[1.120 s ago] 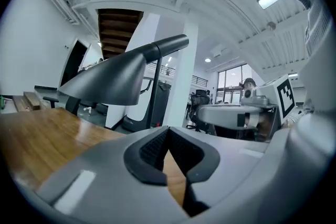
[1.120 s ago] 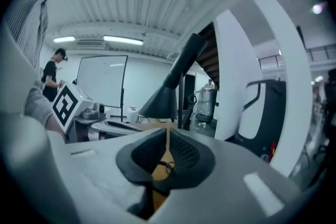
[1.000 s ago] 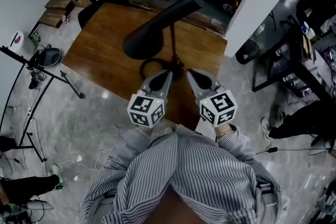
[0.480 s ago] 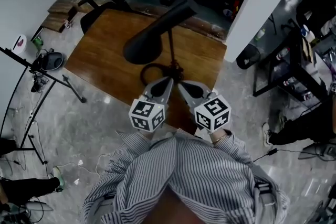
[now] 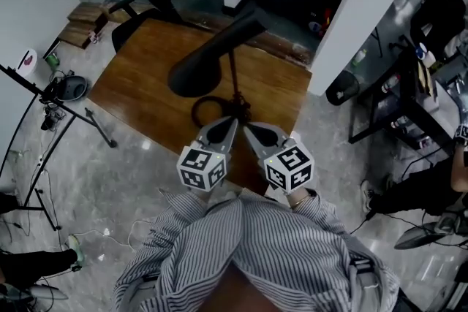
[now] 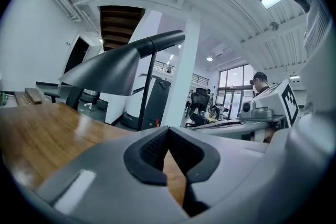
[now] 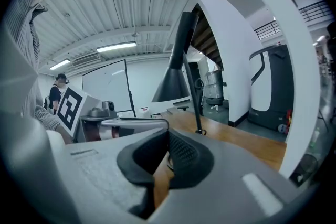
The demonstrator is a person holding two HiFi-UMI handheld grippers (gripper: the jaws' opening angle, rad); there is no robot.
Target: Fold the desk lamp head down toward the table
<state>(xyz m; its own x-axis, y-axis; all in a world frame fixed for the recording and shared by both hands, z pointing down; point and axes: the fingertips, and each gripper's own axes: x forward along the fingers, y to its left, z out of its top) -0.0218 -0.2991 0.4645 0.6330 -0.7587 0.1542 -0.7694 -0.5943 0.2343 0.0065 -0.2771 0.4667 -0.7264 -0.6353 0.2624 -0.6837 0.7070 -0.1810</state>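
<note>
A black desk lamp stands on the wooden table [image 5: 139,80]. Its cone head [image 5: 196,72] is tilted, with the open end low at the left, on a thin upright stem [image 5: 234,73] above a ring base [image 5: 208,109]. My left gripper [image 5: 233,120] and right gripper [image 5: 246,129] rest side by side near the table's front edge, just short of the base, both shut with nothing between the jaws. The left gripper view shows the lamp head [image 6: 113,68] up and to the left of the left gripper [image 6: 168,135]. In the right gripper view the stem [image 7: 192,94] rises just beyond the right gripper [image 7: 168,138].
A black office chair [image 5: 135,11] stands beyond the table's far left corner. A tripod stand [image 5: 69,107] is on the floor at left. A white pillar [image 5: 358,4] and a dark shelf unit [image 5: 395,99] are at right, with a seated person [image 5: 431,183] behind it.
My right gripper has shifted left and nearer to the left gripper, its tip now close to the lamp base. The lamp and the left gripper look unchanged.
</note>
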